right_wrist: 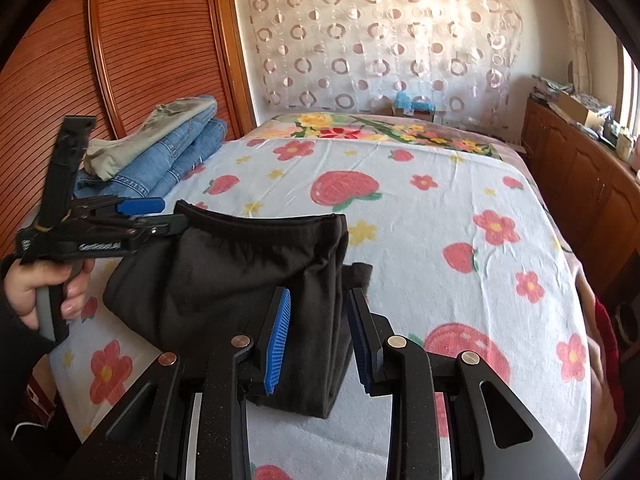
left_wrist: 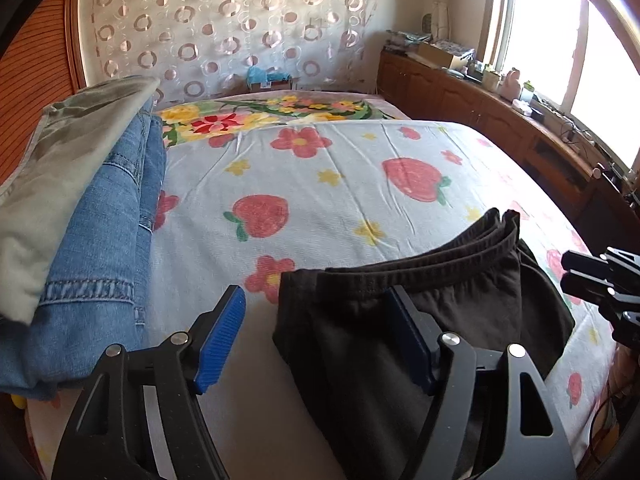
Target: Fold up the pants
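The folded black cotton pants [left_wrist: 420,320] lie near the bed's [left_wrist: 320,184] front edge. In the left wrist view the left gripper [left_wrist: 316,336] stands wide open, its right pad over the cloth, its left pad over bare sheet, gripping nothing. A stack of blue jeans under a khaki garment [left_wrist: 92,208] sits at the left edge.

In the right wrist view the right gripper [right_wrist: 318,340] is partly open, astride the pants' right folded edge without pressing it.
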